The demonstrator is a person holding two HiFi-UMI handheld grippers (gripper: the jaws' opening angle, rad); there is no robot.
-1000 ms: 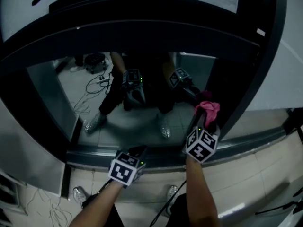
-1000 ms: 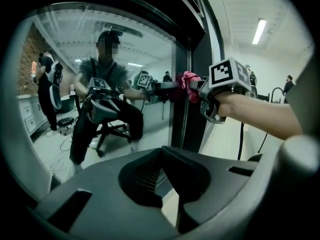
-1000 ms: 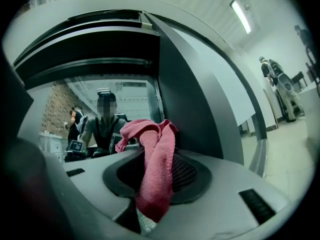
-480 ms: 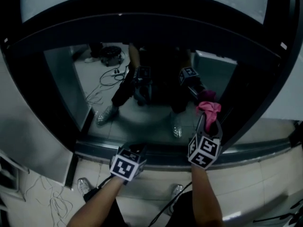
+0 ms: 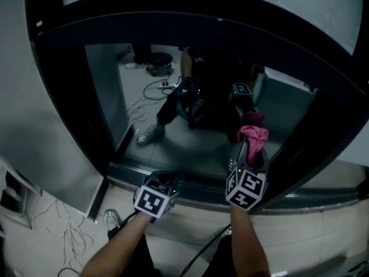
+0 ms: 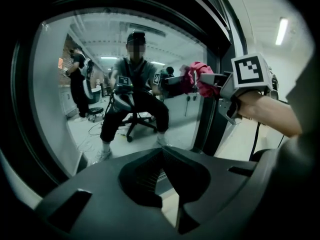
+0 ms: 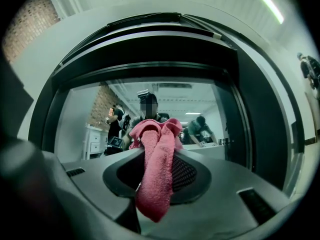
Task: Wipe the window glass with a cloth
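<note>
Head view — slip risk at glass

R gripper [image 5: 247, 154] clamps the pink cloth [image 5: 254, 135] up at the glass [image 5: 173, 137], low right by the frame [image 5: 300, 149]. If the bunch slips, I'd scrape bare jaws on the pane. L gripper [image 5: 164, 182] is closed on nothing, near the sill [image 5: 202, 183].

Below the dark window frame [image 5: 69, 114] lies a pale tiled floor [image 5: 328, 235], with loose cables [image 5: 66, 238] at the frame's lower left. To its right is a white wall [image 6: 250, 24] with a lit strip light [image 6: 281, 31], and up to its left a brick wall [image 7: 30, 26]. The glass [image 5: 202, 149] mirrors a white drawer unit [image 7: 94, 140] and a swivel chair [image 6: 132, 129].
</note>
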